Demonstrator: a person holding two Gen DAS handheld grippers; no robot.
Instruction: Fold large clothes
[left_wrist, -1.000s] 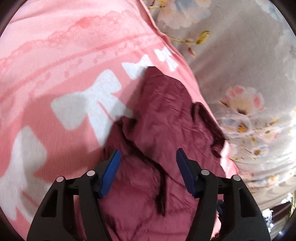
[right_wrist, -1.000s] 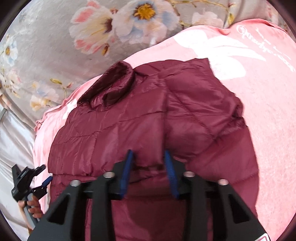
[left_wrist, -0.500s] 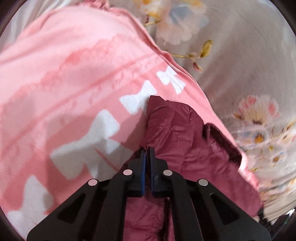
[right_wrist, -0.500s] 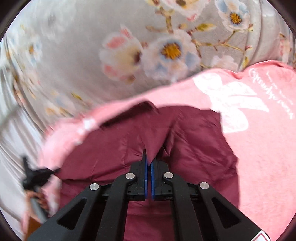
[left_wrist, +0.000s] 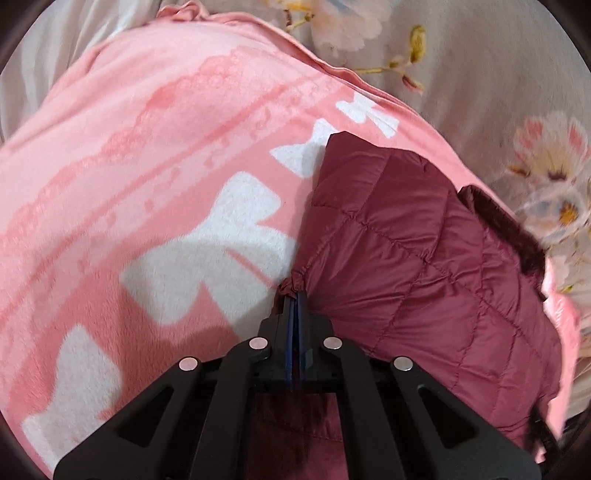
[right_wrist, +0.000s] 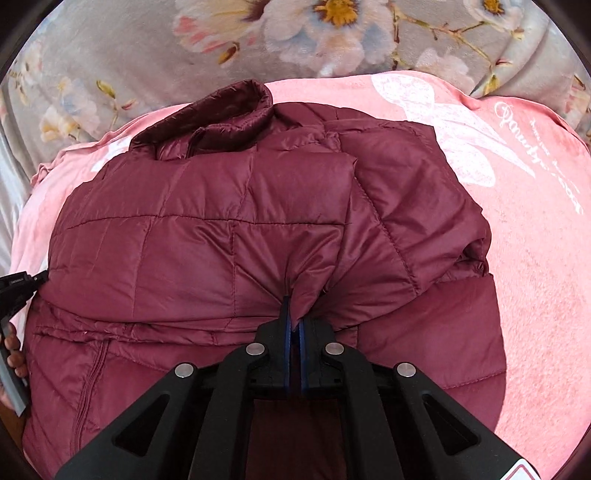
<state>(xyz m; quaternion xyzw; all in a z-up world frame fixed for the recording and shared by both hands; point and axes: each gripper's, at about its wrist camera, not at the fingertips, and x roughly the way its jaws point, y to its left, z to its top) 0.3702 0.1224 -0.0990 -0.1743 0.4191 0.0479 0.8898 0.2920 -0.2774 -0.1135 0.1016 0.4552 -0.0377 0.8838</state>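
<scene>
A maroon quilted puffer jacket (right_wrist: 229, 236) lies on a pink blanket (right_wrist: 535, 266), its collar (right_wrist: 221, 122) at the far side. My right gripper (right_wrist: 294, 314) is shut on a pinched fold of the jacket's near edge. My left gripper (left_wrist: 296, 295) is shut on a bunched edge of the jacket (left_wrist: 424, 258), which spreads to its right. The left gripper also shows at the left edge of the right wrist view (right_wrist: 18, 288), at the jacket's left side. A folded sleeve (right_wrist: 424, 206) lies across the jacket's right part.
The pink blanket (left_wrist: 147, 184) has white bow prints and lies on a grey floral bedspread (right_wrist: 147, 55). The bedspread also shows in the left wrist view (left_wrist: 517, 74). Pale sheet folds (left_wrist: 44, 55) lie at the far left.
Both grippers went from open over the jacket to shut on its fabric. The jacket's lower part has been pulled up and folded over toward the collar.
</scene>
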